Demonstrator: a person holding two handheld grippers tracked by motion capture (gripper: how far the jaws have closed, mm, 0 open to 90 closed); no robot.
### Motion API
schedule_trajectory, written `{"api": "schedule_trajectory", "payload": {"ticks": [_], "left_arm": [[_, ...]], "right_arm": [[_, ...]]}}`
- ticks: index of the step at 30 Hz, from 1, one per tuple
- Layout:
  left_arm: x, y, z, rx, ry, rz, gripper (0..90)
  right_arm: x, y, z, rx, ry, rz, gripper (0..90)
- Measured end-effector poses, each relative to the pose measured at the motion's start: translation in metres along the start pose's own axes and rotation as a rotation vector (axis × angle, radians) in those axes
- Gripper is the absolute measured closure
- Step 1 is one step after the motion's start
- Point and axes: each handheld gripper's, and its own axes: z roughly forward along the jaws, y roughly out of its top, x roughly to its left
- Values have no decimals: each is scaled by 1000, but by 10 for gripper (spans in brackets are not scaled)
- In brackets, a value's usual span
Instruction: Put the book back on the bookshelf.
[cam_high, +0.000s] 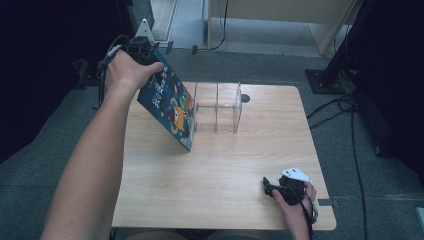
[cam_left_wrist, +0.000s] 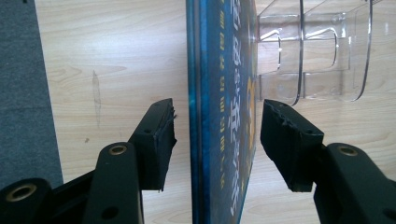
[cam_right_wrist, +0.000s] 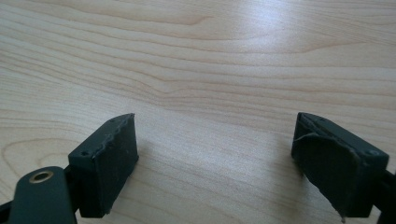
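Your left gripper (cam_left_wrist: 217, 126) straddles the top edge of the book (cam_high: 169, 107), but its jaws stand apart from the covers on both sides, so nothing is clamped; in the left gripper view there is a clear gap between each pad and the book. The book stands tilted on its lower edge on the table (cam_high: 220, 165), just to the left of the clear acrylic organizer (cam_high: 218, 106), with its lower corner close against the organizer's left wall and its top leaning away from the organizer.

The work looks like standing the book into, or up against, the organizer. If so, do not trust the book to balance: close the jaws squarely on both covers before you move, with the pads well down over the edge rather than nipping the rim. Then bring the top over toward the organizer until the book is upright, pivoting on the lower edge so it does not skid across the wood. Lift only as much as clears the organizer's wall, and keep the spine parallel to its dividers (cam_left_wrist: 301, 51) so the corner does not catch.

Your right gripper (cam_high: 274, 189) rests spread wide on the table, well apart from the organizer, toward you. It could steady the organizer.
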Motion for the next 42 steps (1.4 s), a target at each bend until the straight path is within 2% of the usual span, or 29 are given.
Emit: {"api": "schedule_trajectory", "payload": {"ticks": [5, 13, 26, 35, 42], "left_arm": [[3, -2, -5, -8, -15, -12, 446], [5, -6, -10, -14, -24, -10, 443], [17, -16, -26, -28, -57, -29, 442], [34, -27, -40, -67, -77, -40, 455], [42, -38, -44, -53, -88, -34, 451]], "right_arm": [[0, 0, 0, 0, 0, 0, 141], [0, 0, 0, 1, 0, -2, 141], [0, 0, 0, 0, -1, -5, 140], [0, 0, 0, 0, -1, -5, 140], [0, 0, 0, 0, -1, -3, 140]]}}
